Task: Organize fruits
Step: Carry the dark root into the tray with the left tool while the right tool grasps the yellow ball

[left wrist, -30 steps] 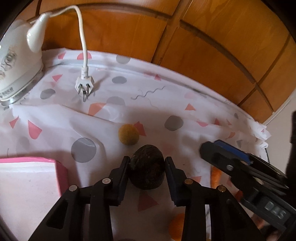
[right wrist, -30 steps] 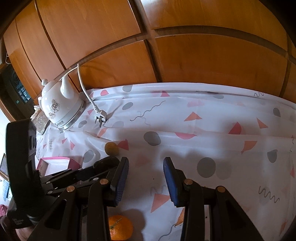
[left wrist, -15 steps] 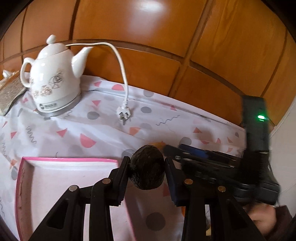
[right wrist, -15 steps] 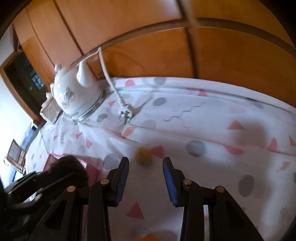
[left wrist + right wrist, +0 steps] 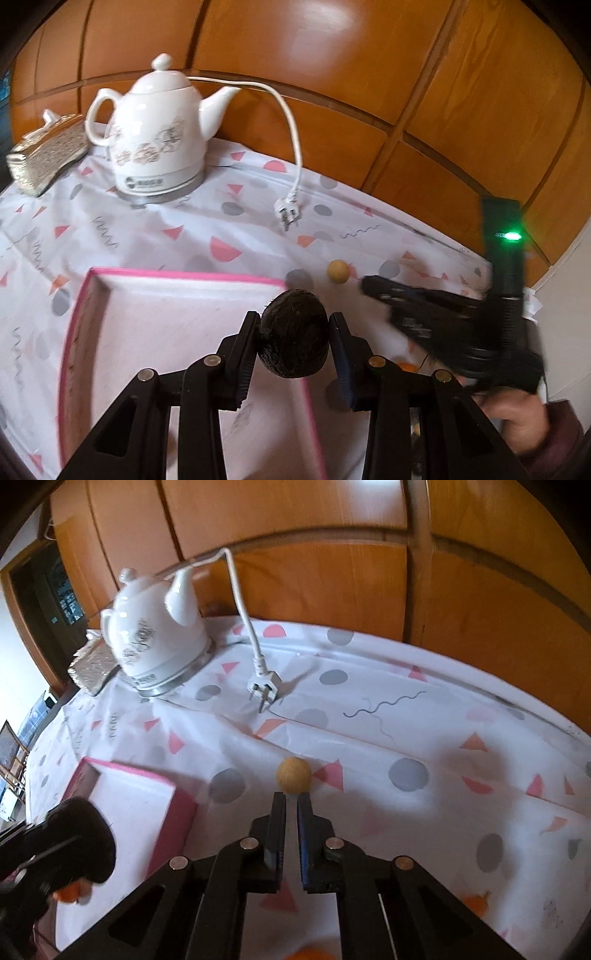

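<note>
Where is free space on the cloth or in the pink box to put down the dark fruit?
The pink box floor under the left gripper and its dark fruit looks bare. The cloth between the plug and the yellow ball is also free. It is crowded at the kettle and around the right gripper.

The pink-rimmed box (image 5: 177,325) runs off the bottom edge; the orange fruit (image 5: 308,953) is cut off

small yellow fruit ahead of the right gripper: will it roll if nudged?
Probably. The yellow fruit looks round and sits loose on the cloth, so a nudge would likely roll it. Cloth folds might stop it. The right gripper, nearly shut, would push rather than grasp it.
</note>
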Action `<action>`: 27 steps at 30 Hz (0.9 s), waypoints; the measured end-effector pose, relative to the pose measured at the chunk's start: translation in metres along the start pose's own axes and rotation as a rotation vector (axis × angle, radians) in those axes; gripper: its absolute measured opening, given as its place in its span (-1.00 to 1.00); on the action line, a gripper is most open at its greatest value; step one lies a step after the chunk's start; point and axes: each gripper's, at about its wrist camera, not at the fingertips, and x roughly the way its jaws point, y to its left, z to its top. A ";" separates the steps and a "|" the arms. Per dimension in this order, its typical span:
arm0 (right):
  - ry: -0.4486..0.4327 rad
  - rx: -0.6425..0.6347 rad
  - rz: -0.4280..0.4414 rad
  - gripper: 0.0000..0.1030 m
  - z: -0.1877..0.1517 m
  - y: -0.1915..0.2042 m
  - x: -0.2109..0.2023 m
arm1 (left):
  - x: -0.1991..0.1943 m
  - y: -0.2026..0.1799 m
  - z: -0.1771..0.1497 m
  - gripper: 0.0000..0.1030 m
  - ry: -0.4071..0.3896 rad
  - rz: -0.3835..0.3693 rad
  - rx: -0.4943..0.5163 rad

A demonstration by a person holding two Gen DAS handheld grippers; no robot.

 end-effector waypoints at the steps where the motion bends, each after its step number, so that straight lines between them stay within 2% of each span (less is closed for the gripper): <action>1: -0.009 -0.002 0.006 -0.89 -0.002 0.000 -0.006 | -0.004 0.003 -0.004 -0.26 -0.001 0.008 0.003; 5: -0.027 -0.037 0.010 -0.89 -0.013 0.010 -0.025 | -0.011 0.018 -0.018 -0.26 0.011 0.033 -0.020; 6: -0.022 -0.028 0.035 -0.87 -0.012 0.009 -0.025 | -0.013 0.021 -0.021 -0.26 0.014 0.034 -0.027; 11: 0.014 0.070 0.053 -0.39 -0.002 -0.007 -0.007 | -0.019 0.029 -0.033 -0.26 0.012 0.049 -0.034; 12: 0.019 0.072 0.036 -0.38 0.000 -0.007 -0.001 | -0.019 0.031 -0.034 -0.26 0.012 0.049 -0.035; 20: 0.060 0.020 -0.040 -0.39 0.015 0.006 0.044 | -0.010 0.047 -0.037 -0.25 0.030 0.056 -0.045; 21: 0.065 0.018 -0.048 -0.44 0.016 0.006 0.046 | -0.009 0.048 -0.037 -0.25 0.029 0.055 -0.043; 22: 0.067 0.016 -0.050 -0.63 0.017 0.007 0.048 | -0.009 0.049 -0.037 -0.25 0.027 0.058 -0.043; 25: 0.021 -0.036 -0.073 -0.66 0.015 0.014 0.035 | -0.006 0.052 -0.038 -0.25 0.028 0.071 -0.046; 27: -0.005 -0.057 -0.074 -0.74 0.012 0.018 0.021 | -0.005 0.054 -0.039 -0.25 0.025 0.080 -0.053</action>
